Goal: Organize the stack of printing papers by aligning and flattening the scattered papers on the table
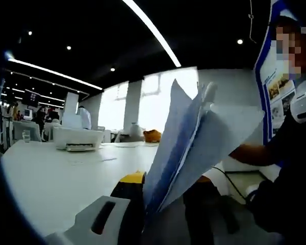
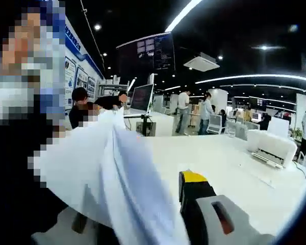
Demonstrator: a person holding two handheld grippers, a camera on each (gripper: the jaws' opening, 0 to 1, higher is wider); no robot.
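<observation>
The stack of printing papers (image 1: 194,148) is lifted off the white table (image 1: 51,178), standing on edge and fanned at its upper corners, most likely so the sheets can be squared by tapping their lower edge down against the tabletop. In the left gripper view the left gripper (image 1: 158,214) is clenched on the papers' lower edge, the sheets rising from between its dark jaws. In the right gripper view the same papers (image 2: 107,173) drape across the frame's lower left, and the right gripper (image 2: 158,224) appears to clamp them too; its yellow-tipped jaw sits just beside the sheets, but the other jaw is hidden behind them, so I cannot tell for certain.

The loose upper corners are uneven and splayed, so alignment is not yet done. Beside the papers the table is bare and open. A white printer (image 1: 77,139) stands well apart from the papers on the far side, leaving ample room to lower and flatten the stack.
</observation>
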